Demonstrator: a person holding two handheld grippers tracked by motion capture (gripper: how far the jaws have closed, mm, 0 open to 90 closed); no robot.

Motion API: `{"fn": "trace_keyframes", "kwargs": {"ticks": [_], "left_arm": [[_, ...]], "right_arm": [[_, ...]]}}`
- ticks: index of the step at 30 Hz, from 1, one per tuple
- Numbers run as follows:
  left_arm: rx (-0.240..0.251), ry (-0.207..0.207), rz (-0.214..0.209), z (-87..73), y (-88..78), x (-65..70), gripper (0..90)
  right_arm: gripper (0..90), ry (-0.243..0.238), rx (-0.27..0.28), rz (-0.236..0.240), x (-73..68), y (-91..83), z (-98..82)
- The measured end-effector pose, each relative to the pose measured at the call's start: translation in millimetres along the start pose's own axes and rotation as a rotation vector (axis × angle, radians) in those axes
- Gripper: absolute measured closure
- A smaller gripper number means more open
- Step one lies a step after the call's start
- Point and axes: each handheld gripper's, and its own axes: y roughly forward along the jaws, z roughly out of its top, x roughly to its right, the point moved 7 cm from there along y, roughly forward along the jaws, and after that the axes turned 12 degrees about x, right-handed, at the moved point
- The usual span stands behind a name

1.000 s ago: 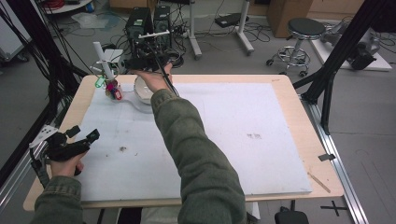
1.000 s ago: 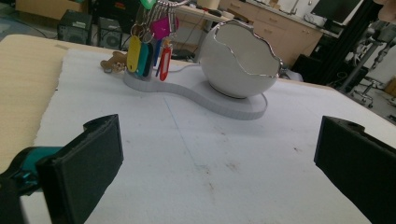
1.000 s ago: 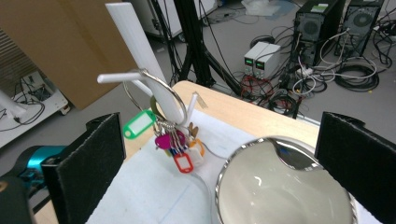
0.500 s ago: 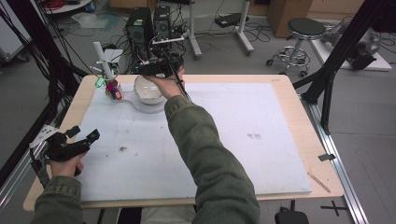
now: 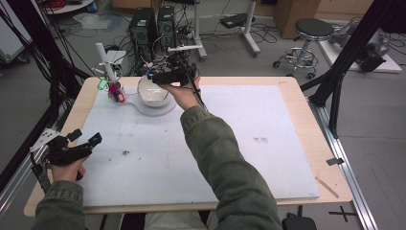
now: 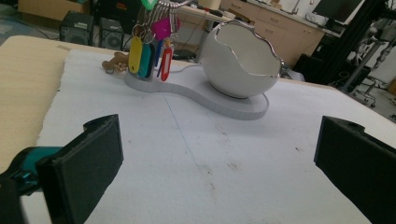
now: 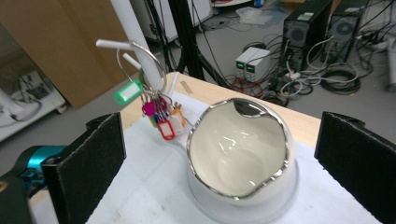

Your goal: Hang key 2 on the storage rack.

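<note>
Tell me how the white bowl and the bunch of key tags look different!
The white bowl is one big, round, hollow thing with a jagged shiny rim; the key tags are many small, flat pieces in green, pink, red and yellow. The bowl sits on the grey base, while the tags dangle from rings on a white post. Both share that base.

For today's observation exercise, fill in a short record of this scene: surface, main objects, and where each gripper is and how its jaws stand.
Surface: white foam mat on a wooden table
Bowl: white egg-shaped bowl with a silver jagged rim, nothing seen inside, standing on a flat white stand
Key tags: coloured key tags hanging on a ring from a white post, beside the bowl
Right gripper: above the bowl, jaws open
Left gripper: near the table's left front edge, jaws open, holding nothing
</note>
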Motion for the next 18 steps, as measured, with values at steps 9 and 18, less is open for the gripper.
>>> {"fn": "trace_keyframes", "kwargs": {"ticks": [9,18], "left_arm": [[-0.003,0.002,0.000,-0.3,0.0,0.3,1.7],[-0.002,0.005,0.002,-0.4,0.1,0.1,1.6]], "right_arm": [[1.0,-0.006,0.002,0.001,7.6,-22.4,-9.7],[1.1,-0.054,0.002,-0.035,24.9,-39.8,-25.1]]}}
